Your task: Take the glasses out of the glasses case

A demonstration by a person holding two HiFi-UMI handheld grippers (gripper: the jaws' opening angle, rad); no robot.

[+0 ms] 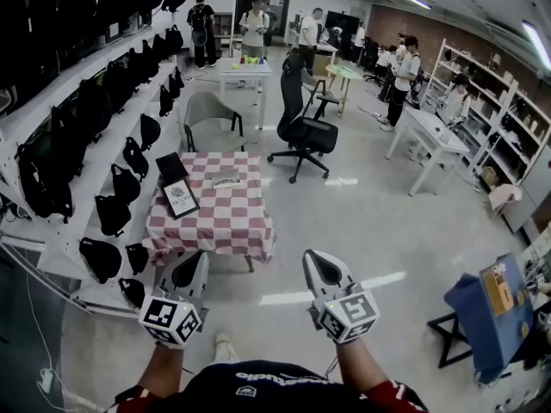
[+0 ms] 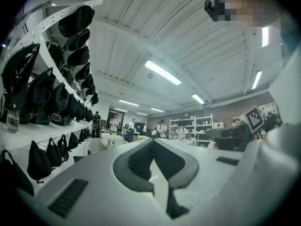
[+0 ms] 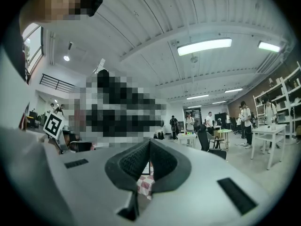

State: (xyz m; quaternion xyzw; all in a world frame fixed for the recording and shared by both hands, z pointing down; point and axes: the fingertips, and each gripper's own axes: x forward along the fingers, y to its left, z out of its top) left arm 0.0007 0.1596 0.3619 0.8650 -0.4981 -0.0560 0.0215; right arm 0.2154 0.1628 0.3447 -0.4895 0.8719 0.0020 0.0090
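Left claw (image 1: 195, 260): shut, empty.
Right claw (image 1: 315, 258): shut, empty.
Glasses case (image 1: 225, 179): on checkered tabletop (image 1: 215, 224), 12 o'clock of both claws, well apart.

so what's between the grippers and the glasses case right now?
Head view: bare floor, then checked tablecloth up to the glasses case. Nothing else sits in that line. Left gripper and right gripper are both shut, empty.

Lab or workshop, wall racks of black bags (image 1: 112, 213), metal shelving (image 1: 486, 127), work tables (image 1: 430, 136)
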